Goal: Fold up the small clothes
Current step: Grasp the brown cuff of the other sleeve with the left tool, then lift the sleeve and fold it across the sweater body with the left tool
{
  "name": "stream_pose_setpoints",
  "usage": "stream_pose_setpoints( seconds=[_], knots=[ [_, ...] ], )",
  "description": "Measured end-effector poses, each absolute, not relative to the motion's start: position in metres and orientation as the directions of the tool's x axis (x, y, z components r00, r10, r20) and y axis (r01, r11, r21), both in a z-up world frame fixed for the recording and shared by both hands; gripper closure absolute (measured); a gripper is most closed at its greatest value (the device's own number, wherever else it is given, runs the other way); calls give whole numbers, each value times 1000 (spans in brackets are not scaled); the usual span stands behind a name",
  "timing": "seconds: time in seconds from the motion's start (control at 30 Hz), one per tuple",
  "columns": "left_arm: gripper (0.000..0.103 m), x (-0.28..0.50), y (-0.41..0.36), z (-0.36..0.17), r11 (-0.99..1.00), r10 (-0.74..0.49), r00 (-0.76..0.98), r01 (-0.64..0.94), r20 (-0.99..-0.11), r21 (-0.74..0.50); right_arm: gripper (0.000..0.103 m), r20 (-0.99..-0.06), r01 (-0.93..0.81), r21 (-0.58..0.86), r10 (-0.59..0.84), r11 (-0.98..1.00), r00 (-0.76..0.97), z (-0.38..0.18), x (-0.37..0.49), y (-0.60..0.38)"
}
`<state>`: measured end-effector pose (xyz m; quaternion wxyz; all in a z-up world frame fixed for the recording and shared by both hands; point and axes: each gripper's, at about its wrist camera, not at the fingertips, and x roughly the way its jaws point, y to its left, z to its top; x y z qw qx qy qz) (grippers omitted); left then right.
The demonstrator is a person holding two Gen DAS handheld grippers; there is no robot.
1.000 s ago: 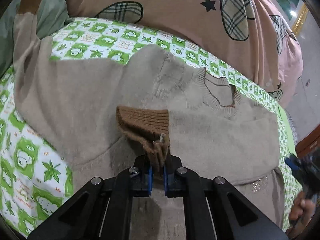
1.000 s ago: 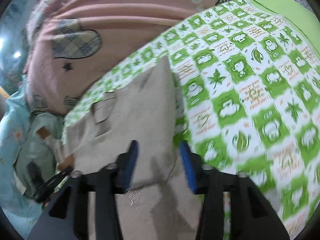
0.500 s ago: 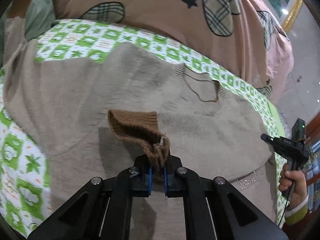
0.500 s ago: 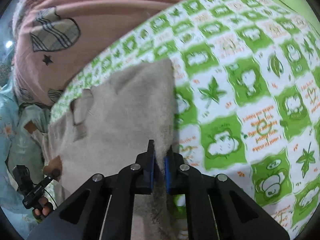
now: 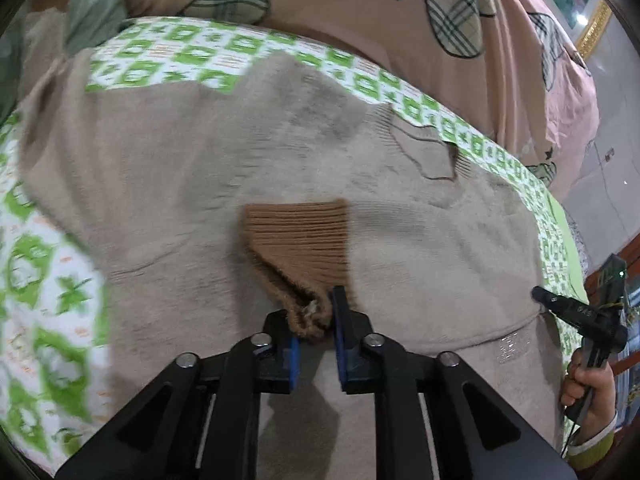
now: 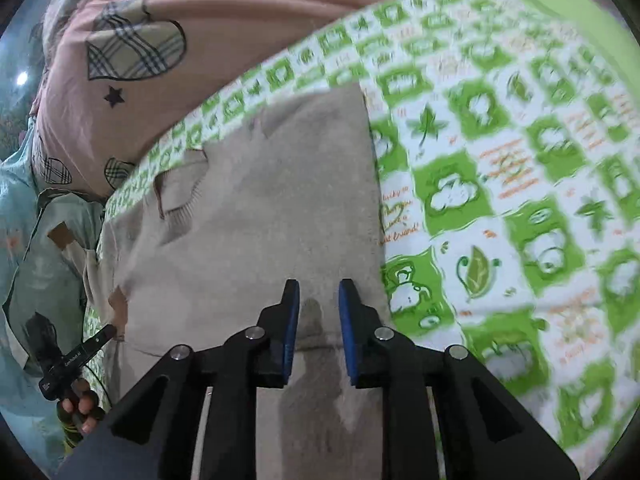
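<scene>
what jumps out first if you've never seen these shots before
A beige knit sweater lies spread flat over a green-and-white cartoon-print sheet. Its brown ribbed cuff is folded onto the body, its end between the opening fingers of the left gripper. Behind, a pink quilt with plaid hearts bulks along the sheet's far edge.

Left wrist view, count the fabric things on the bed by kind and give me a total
Beige knit sweater with brown ribbed cuff: 1
Green-and-white checked cartoon sheet: 1
Pink quilt with plaid hearts: 1
Pale green cloth at upper left: 1
Total: 4
</scene>
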<state>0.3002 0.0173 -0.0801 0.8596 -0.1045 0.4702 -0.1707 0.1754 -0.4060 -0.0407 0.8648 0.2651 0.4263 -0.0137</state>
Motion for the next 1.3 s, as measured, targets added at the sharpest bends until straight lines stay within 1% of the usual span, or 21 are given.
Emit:
stream_pose_setpoints(
  seconds=[0.03,0.07,0.13,0.3,0.33,0.37,0.43,0.5,0.57,0.73,0.8,0.87,0.93,1.03,1.07,1.1,1.13,1.17,1.2,1.27,1.3],
  knots=[
    [83,297,29,-79,926,-375,509,179,-774,-332,53,-725,219,459,220,861,653,-33,170,-399],
    [83,296,39,-78,933,-358,520,162,-775,-323,43,-711,198,470,236,860,662,-29,167,-394],
    [85,295,63,-73,944,-320,543,117,-776,-308,43,-692,153,485,270,861,670,-22,158,-380],
    [85,309,118,-54,951,-256,598,15,-759,-309,43,-665,91,545,364,834,652,-22,149,-347],
    [82,313,123,-50,952,-247,606,5,-756,-308,43,-667,83,544,370,835,647,-22,148,-342],
    [75,318,129,-45,954,-232,617,-8,-752,-301,43,-667,70,547,385,834,638,-23,147,-336],
    [67,331,139,-36,959,-198,637,-30,-745,-281,43,-670,58,549,397,834,627,-24,150,-328],
    [63,344,146,-29,964,-167,651,-50,-740,-261,43,-678,46,543,406,838,613,-26,150,-322],
    [53,361,155,-22,969,-128,665,-76,-736,-237,43,-683,40,546,417,836,600,-29,151,-317],
    [52,411,179,-6,975,-10,679,-155,-734,-156,43,-698,39,543,425,839,576,-35,156,-311],
    [49,433,189,8,977,28,685,-175,-728,-126,43,-699,43,552,435,833,568,-38,158,-309],
    [28,455,197,26,973,117,696,-223,-709,-59,43,-702,45,556,440,830,559,-42,160,-305],
    [18,477,206,41,957,218,701,-289,-679,9,43,-704,44,563,451,825,548,-45,161,-302],
    [17,510,217,43,941,282,662,-334,-694,63,43,-710,37,558,454,829,539,-47,162,-298],
    [19,520,220,41,937,292,650,-342,-702,73,43,-710,35,558,455,829,538,-47,162,-297],
    [25,526,222,37,935,302,641,-344,-706,87,43,-709,33,558,456,829,538,-46,162,-296],
    [52,533,223,34,929,328,631,-349,-703,120,43,-707,30,558,456,829,540,-45,161,-296],
    [96,535,223,32,934,321,632,-335,-705,125,43,-705,28,558,456,830,543,-44,160,-296],
    [92,536,225,31,948,270,637,-305,-722,86,43,-703,26,559,456,829,546,-42,159,-296],
    [94,523,226,38,963,190,686,-270,-702,-4,43,-695,22,563,459,826,553,-39,156,-296],
    [94,515,224,42,967,169,710,-252,-683,-22,43,-691,20,564,459,825,558,-37,155,-296]
  ],
)
